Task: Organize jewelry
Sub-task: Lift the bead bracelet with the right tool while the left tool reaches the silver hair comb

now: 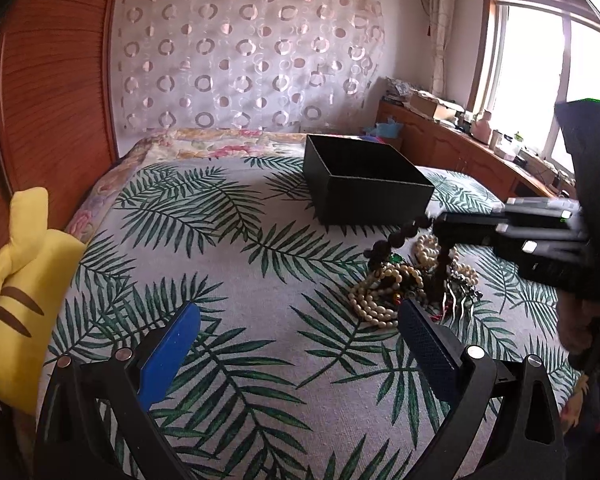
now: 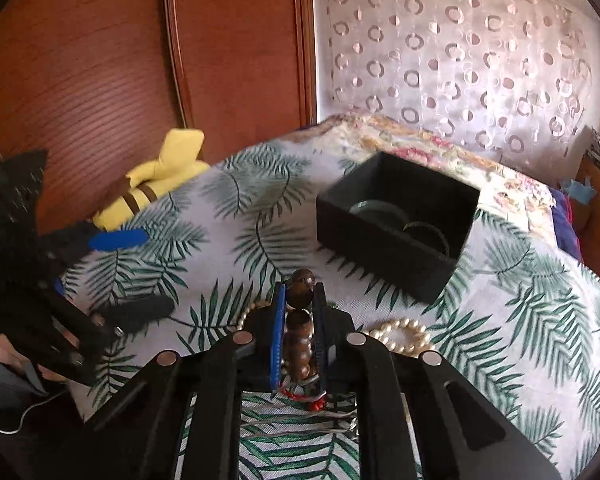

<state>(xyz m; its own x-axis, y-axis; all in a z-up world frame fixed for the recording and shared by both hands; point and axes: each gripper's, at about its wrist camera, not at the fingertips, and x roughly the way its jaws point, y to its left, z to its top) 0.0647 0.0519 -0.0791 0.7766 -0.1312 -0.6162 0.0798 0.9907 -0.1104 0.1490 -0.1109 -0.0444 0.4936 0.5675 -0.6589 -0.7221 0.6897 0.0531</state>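
A pile of jewelry (image 1: 412, 280) lies on the leaf-print bedspread: pearl strands (image 1: 374, 306), a green stone and a hair comb. My right gripper (image 2: 300, 300) is shut on a dark brown bead string (image 2: 300, 320) and holds it above the pile; it also shows in the left wrist view (image 1: 440, 226), with the bead string (image 1: 400, 236) hanging from it. A pearl strand (image 2: 404, 334) lies just right of it. An open black box (image 1: 364, 178) stands behind the pile; it holds green bangles (image 2: 404, 220). My left gripper (image 1: 300, 332) is open and empty, near the pile.
A yellow plush toy (image 1: 16, 292) lies at the bed's left edge against the wooden headboard (image 1: 52, 92). A floral quilt (image 1: 220, 144) is folded behind the box. A wooden cabinet (image 1: 460, 144) with clutter runs under the window at right.
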